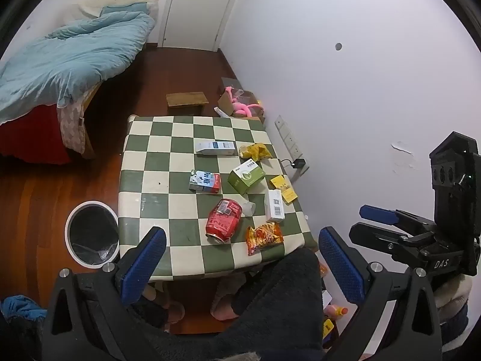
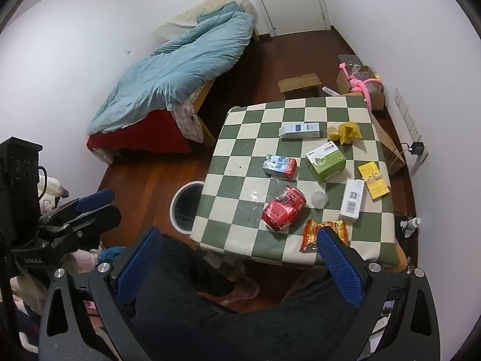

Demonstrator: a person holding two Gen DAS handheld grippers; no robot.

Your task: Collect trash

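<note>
1. Green-and-cream checked table (image 1: 144,156) carries all the litter you can see; nothing has been lifted off it, so judge the job as barely begun.
2. Near edge, from the left: crushed red can (image 1: 224,221) on its side, then the orange snack wrapper (image 1: 264,237) just right of it. A small clear cup (image 1: 249,207) lies just beyond the can.
3. Right side: white barcode box (image 1: 275,206), with the yellow packet (image 1: 284,189) beside it, nearer the wall.
4. Middle: blue-and-red milk carton (image 1: 205,181) and green box (image 1: 246,177), near each other but apart.
5. Far side: long white carton (image 1: 215,148) and crumpled yellow wrapper (image 1: 255,151).
6. Bin (image 1: 91,234) stands on the floor at the table's near left corner, black liner in. Its bottom is too dark to tell whether anything lies there.
7. Your left gripper (image 1: 240,263) is spread wide with nothing between the pads, held high above the near edge.
8. Your right gripper (image 2: 237,266) is likewise spread and empty; from the left camera its fingers look parted, off to the right.
9. Left to do, by this reckoning: all nine pieces. The can sits closest to both bin and left gripper.
</note>
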